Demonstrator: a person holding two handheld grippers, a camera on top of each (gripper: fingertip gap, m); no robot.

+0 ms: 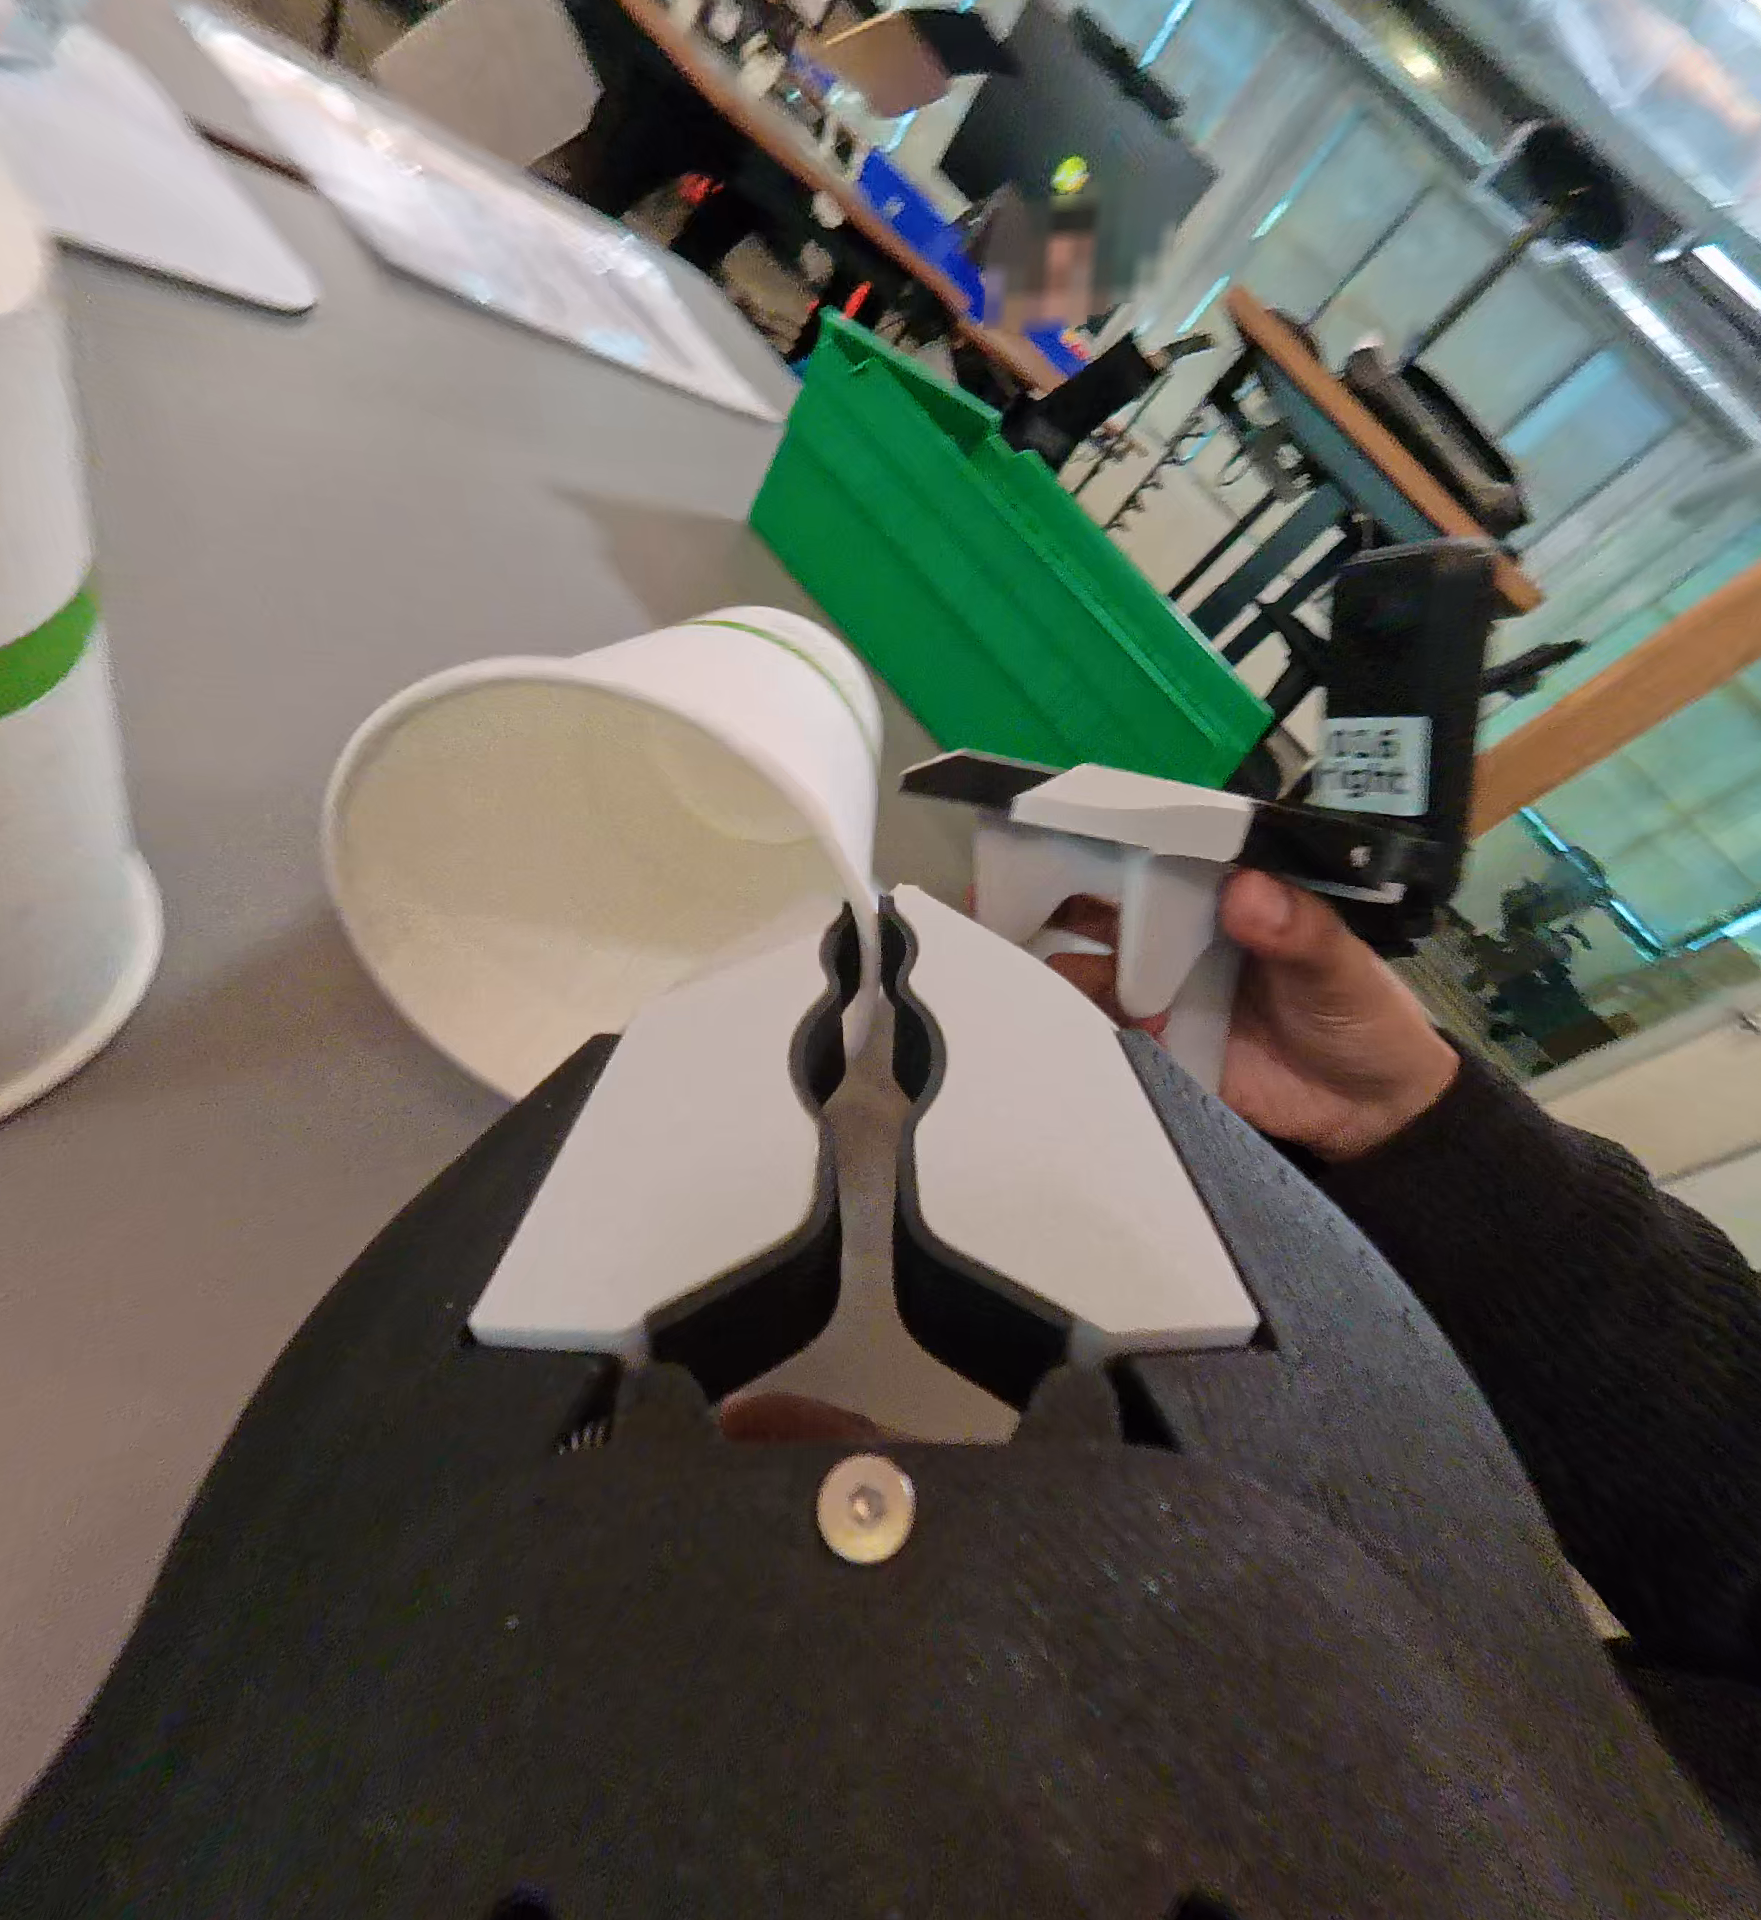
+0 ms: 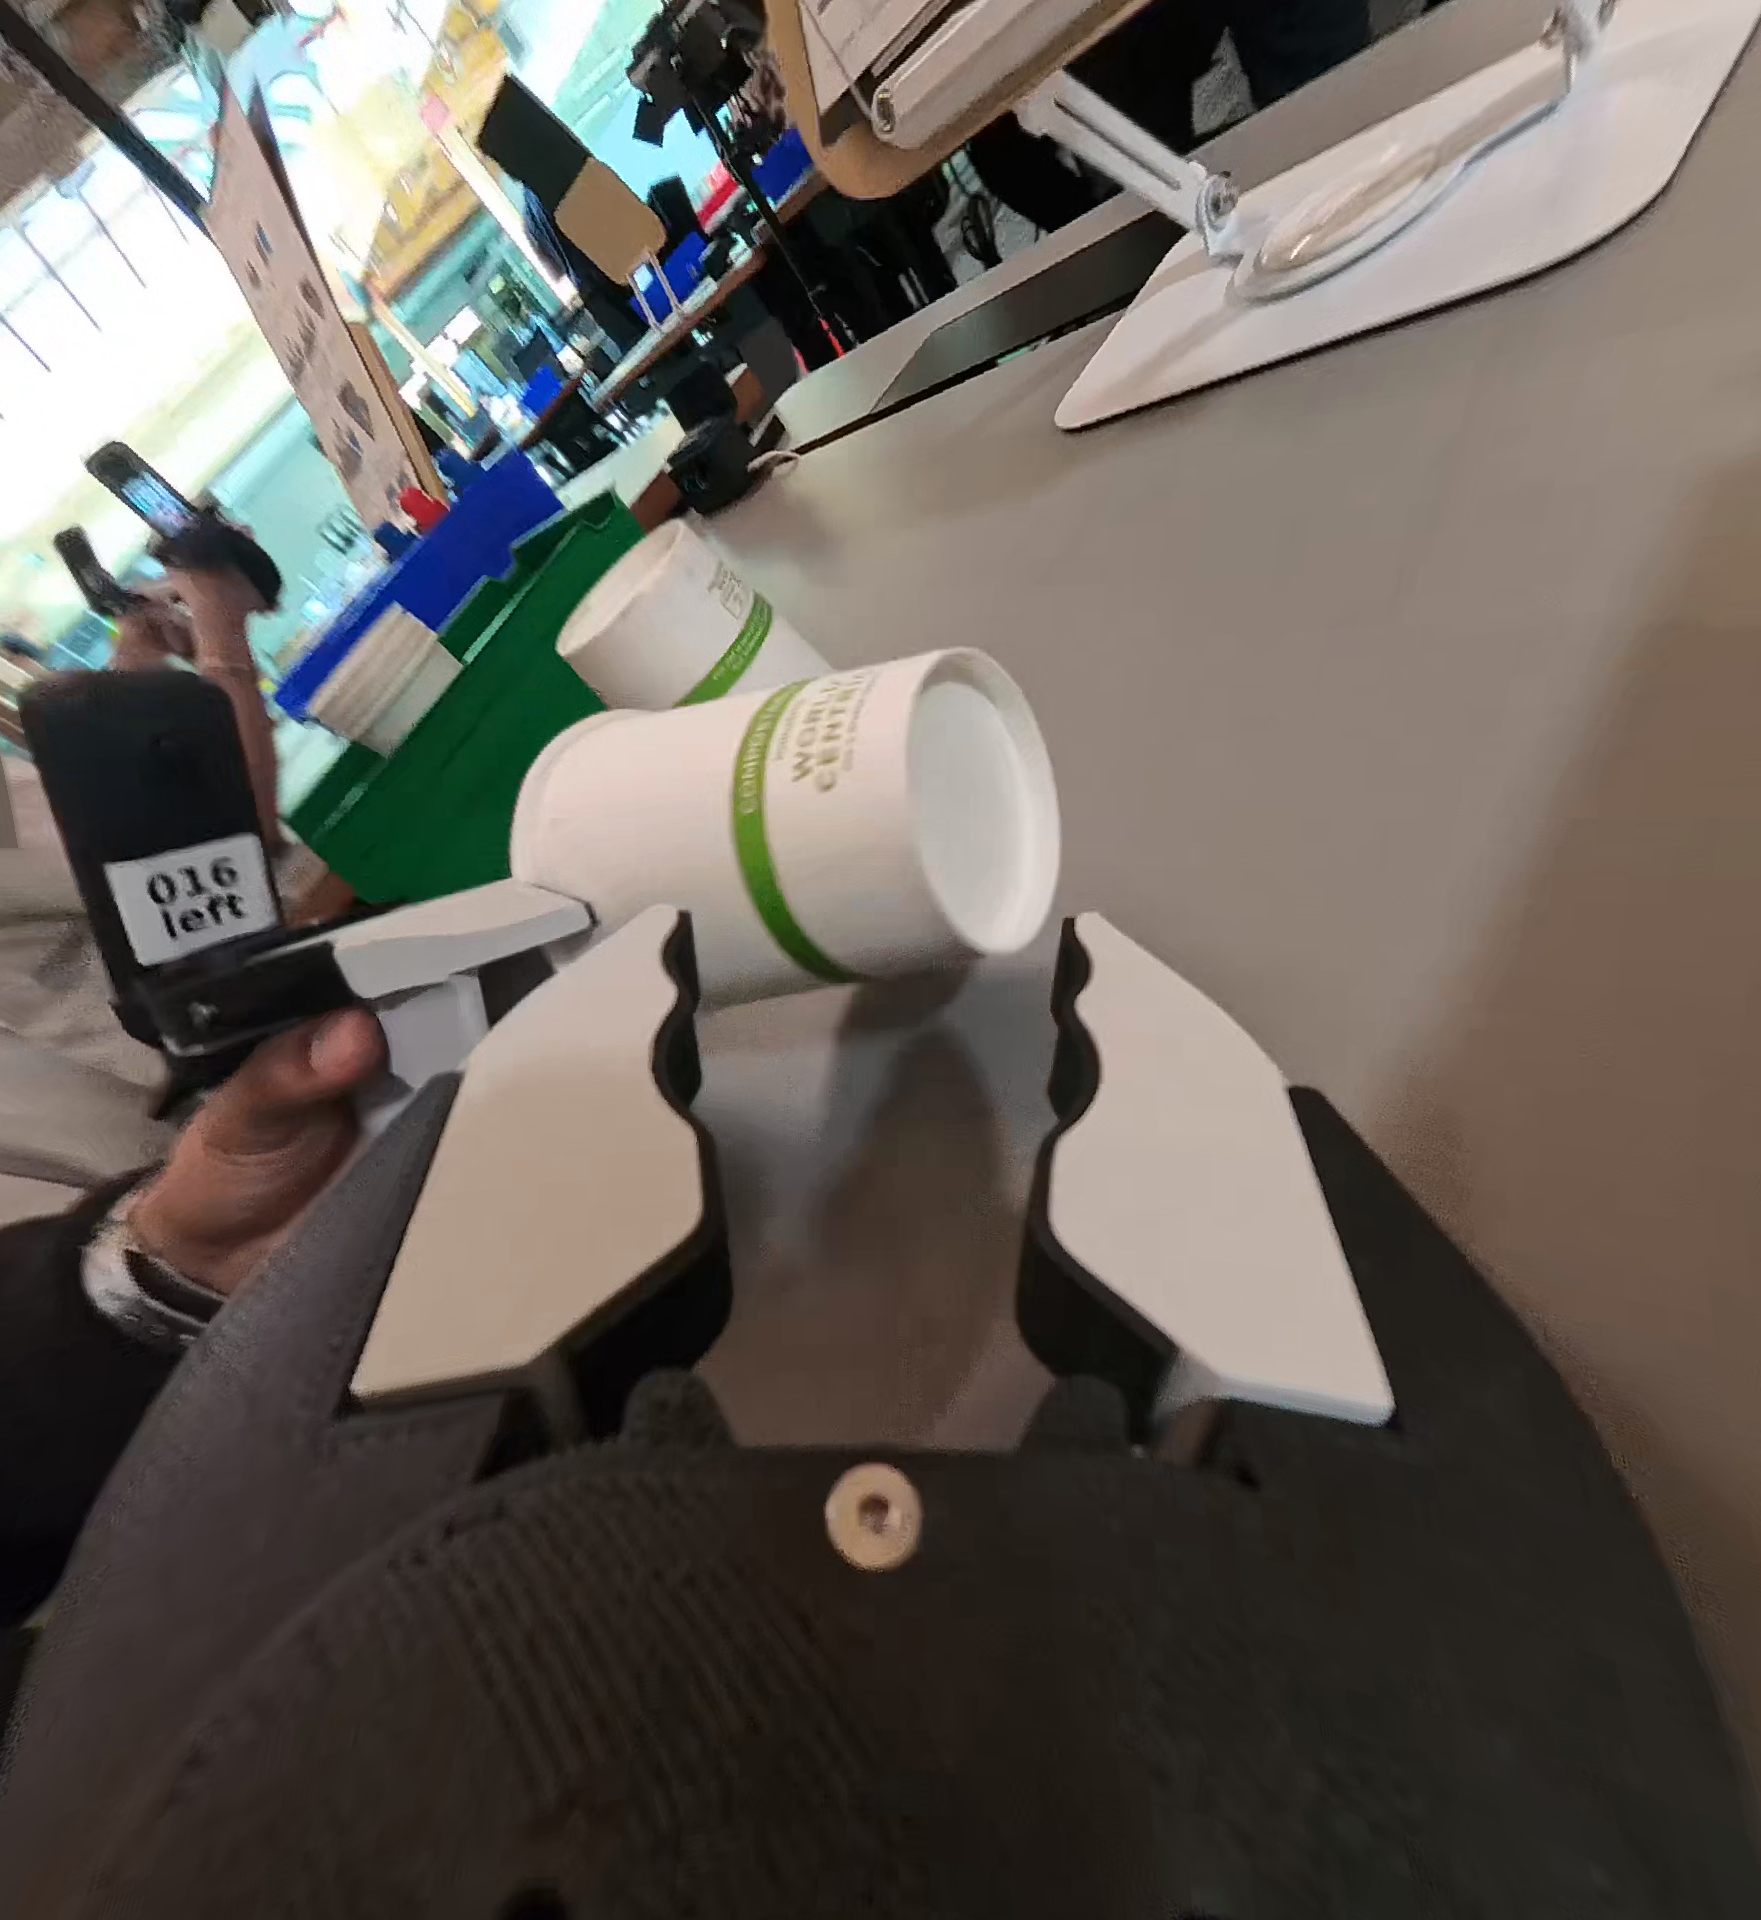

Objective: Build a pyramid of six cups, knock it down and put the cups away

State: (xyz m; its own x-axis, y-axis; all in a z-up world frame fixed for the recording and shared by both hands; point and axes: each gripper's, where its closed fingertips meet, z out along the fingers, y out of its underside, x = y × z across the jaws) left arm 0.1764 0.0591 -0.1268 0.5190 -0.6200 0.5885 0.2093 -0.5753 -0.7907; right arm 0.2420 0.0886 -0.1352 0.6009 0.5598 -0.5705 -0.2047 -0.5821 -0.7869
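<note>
My left gripper [image 1: 871, 920] is shut on the rim of a white paper cup with a green band [image 1: 595, 821]. The cup is tipped on its side low over the grey table [image 1: 356, 499], mouth towards the left wrist camera. In the right wrist view the same cup [image 2: 710, 831] shows its base, with the left gripper [image 2: 575, 920] pinching its far rim. My right gripper [image 2: 876, 935] is open and empty, its fingers [image 2: 585, 1122] just short of the cup's base end. It also shows in the left wrist view [image 1: 969, 790], right of the cup.
A second cup of the same kind [image 1: 3, 623] stands on the table to the left and shows behind the held cup [image 2: 678, 634]. A green bin [image 1: 959, 582] lies beyond, with a blue bin [image 2: 481, 551] past it. White mats [image 2: 1375, 260] lie farther back.
</note>
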